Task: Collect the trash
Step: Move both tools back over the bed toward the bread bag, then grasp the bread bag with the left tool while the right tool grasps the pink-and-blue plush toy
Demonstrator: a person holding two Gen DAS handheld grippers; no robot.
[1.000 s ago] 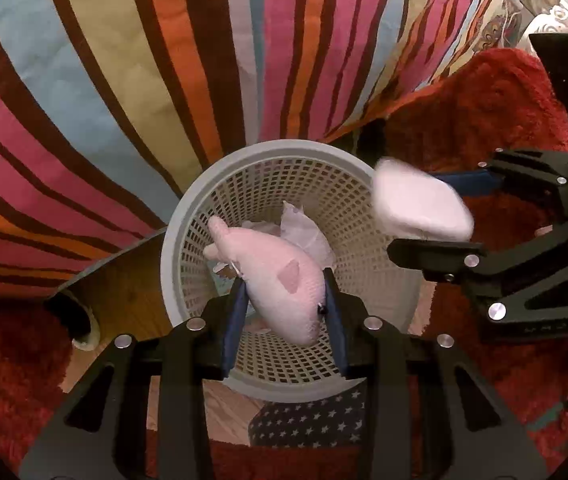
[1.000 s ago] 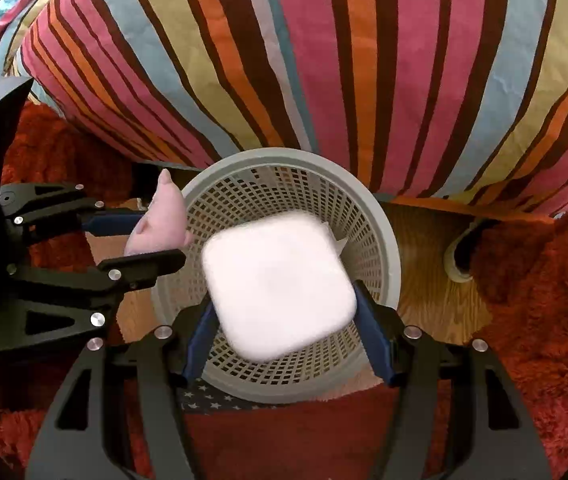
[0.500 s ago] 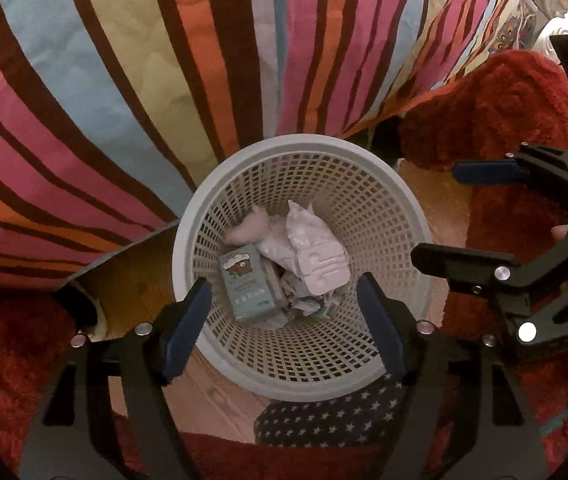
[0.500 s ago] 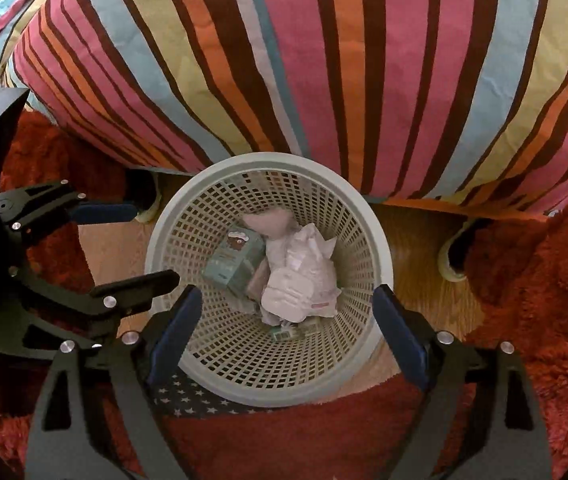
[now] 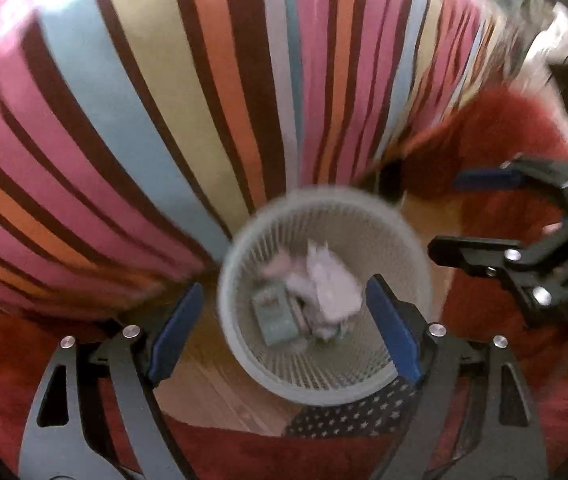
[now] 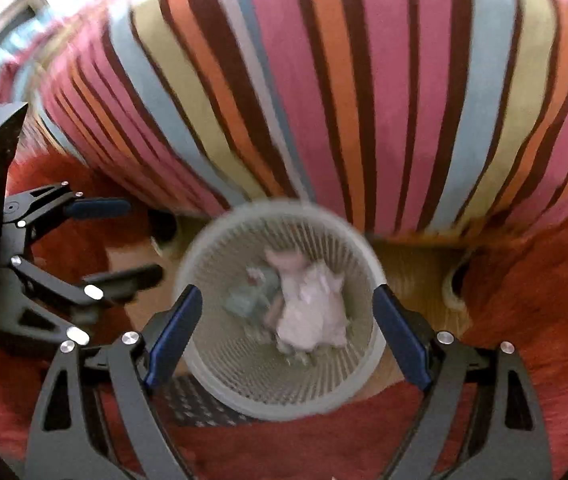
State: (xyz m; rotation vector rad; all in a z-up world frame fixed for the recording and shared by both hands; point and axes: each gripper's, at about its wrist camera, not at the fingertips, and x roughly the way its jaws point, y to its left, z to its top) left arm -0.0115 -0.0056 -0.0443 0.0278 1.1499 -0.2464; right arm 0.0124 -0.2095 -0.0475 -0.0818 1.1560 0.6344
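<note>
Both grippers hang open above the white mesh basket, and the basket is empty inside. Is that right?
Not quite. Left gripper and right gripper do hang open above the white mesh basket, but it is not empty: the right wrist view shows crumpled pale trash and a small teal carton inside.

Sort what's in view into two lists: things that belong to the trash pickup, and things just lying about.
Belongs to the job:
- mesh wastebasket
- pale crumpled wrappers in it
- small teal carton in it

Just lying about:
- striped bedspread
- red shaggy rug
- star-patterned cloth
</note>
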